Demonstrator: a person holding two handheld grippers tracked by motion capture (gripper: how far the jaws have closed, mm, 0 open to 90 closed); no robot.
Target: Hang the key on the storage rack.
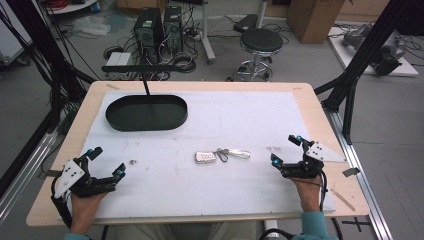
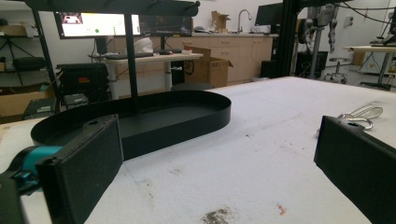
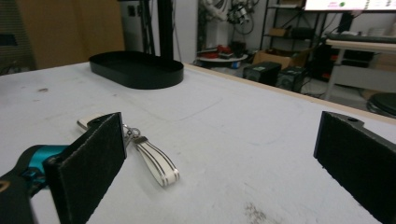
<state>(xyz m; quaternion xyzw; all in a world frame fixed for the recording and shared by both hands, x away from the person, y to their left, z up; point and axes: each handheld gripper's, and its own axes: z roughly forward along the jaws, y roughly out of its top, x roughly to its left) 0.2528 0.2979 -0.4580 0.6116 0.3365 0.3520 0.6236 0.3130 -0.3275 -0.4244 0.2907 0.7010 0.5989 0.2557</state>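
A wooden table [image 1: 320, 107] carries a white cloth [image 1: 250, 125] over most of its top. On the cloth lie a black oval tray [image 1: 146, 113] at far left and a key fob with strap [image 1: 220, 155] near the middle.

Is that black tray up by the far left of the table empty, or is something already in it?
Empty. The high view shows the black tray's bare floor, and the left gripper view shows nothing inside its rim. The key fob lies on the white mat.

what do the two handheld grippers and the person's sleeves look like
Both are black frames. The left gripper and the right gripper each carry a grey three-cornered plate on top, teal-blue bits near the jaw tips, and a trailing black cable. Close up, the jaws are flat, black, rectangular pads. Teal sleeve cuffs show at the wrists.
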